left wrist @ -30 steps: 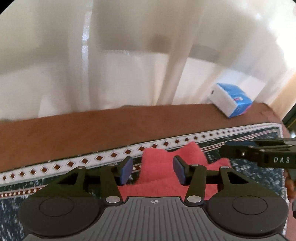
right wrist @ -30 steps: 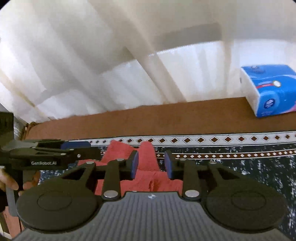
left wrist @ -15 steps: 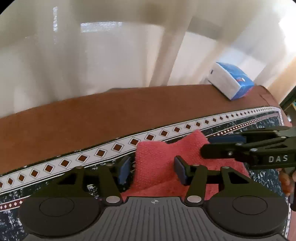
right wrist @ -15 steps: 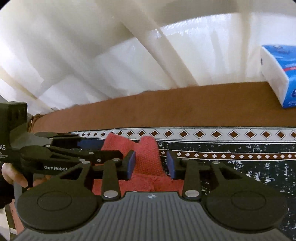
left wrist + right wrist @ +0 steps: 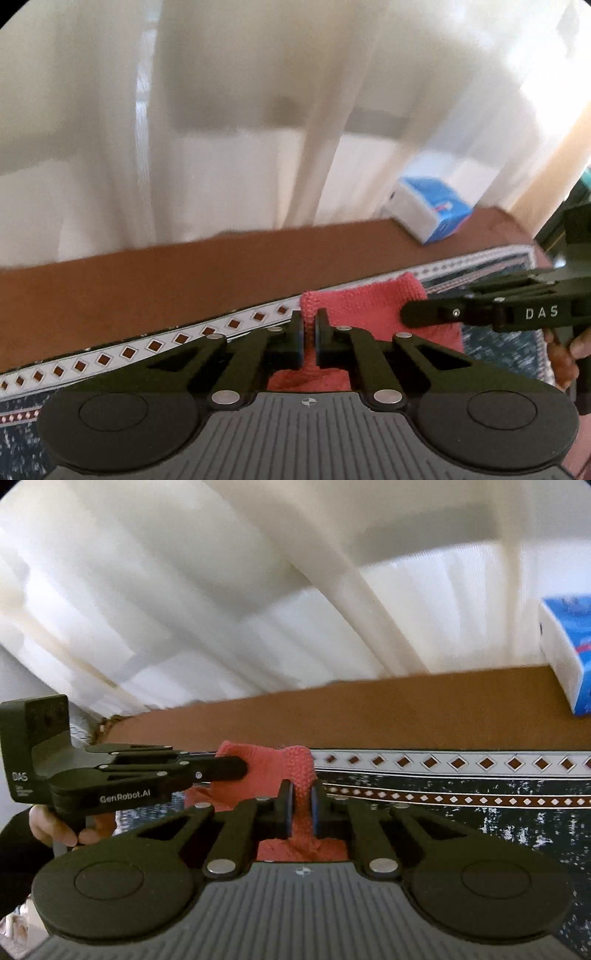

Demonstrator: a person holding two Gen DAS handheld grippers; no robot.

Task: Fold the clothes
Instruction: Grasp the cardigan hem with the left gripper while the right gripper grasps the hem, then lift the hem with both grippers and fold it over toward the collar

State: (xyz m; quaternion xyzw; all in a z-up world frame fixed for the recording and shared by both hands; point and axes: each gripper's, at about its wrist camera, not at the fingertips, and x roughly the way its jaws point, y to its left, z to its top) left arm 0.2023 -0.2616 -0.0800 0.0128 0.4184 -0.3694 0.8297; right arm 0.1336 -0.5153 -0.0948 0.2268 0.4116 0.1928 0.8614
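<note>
Left gripper (image 5: 309,341) is clamped on the left corner of the red cloth (image 5: 373,308); right gripper (image 5: 300,812) is clamped on its right corner. Cloth lies on the patterned mat (image 5: 461,812), near its diamond border.

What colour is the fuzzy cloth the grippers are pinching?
The knitted cloth is coral red, clearest in the right wrist view.

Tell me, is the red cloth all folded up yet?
Not yet. Both the left gripper and right gripper are pinching the far edge of the red cloth, so grabbing looks done. Folding it over on the patterned mat and letting go remain.
</note>
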